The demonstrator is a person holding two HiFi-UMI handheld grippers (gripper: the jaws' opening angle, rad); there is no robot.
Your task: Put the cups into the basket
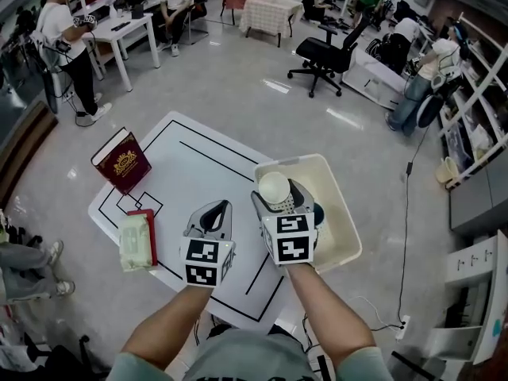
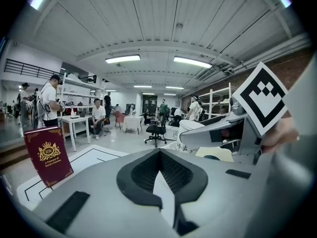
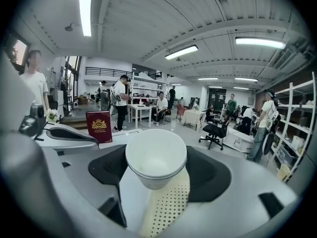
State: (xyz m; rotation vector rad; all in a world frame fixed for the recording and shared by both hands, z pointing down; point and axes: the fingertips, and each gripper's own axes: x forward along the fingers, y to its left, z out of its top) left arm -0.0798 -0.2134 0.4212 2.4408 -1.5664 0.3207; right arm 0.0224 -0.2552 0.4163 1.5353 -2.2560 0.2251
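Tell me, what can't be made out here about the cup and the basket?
- Head view: the right gripper and cup cover part of the basket; a dark thing beside them is unclear.
- Left gripper view: the cup's print is too small, partly behind the gripper.
- Right gripper view: the book title is too small.

Table (image 1: 198,161) middle is bare: free lane between the upright red book (image 1: 121,161) at left and the basket (image 1: 340,182) at right. Left edge is blocked by a wipes pack (image 1: 133,243) with a red box (image 1: 148,230) touching it. Left claw (image 1: 218,207), jaws together, sits just beside right claw (image 1: 278,190), narrow gap between the 2. Right claw clamps a cup (image 1: 275,186) over the basket's left rim. Basket's far and right part is open; 1 dark item (image 1: 318,213) shows partly beside that claw.
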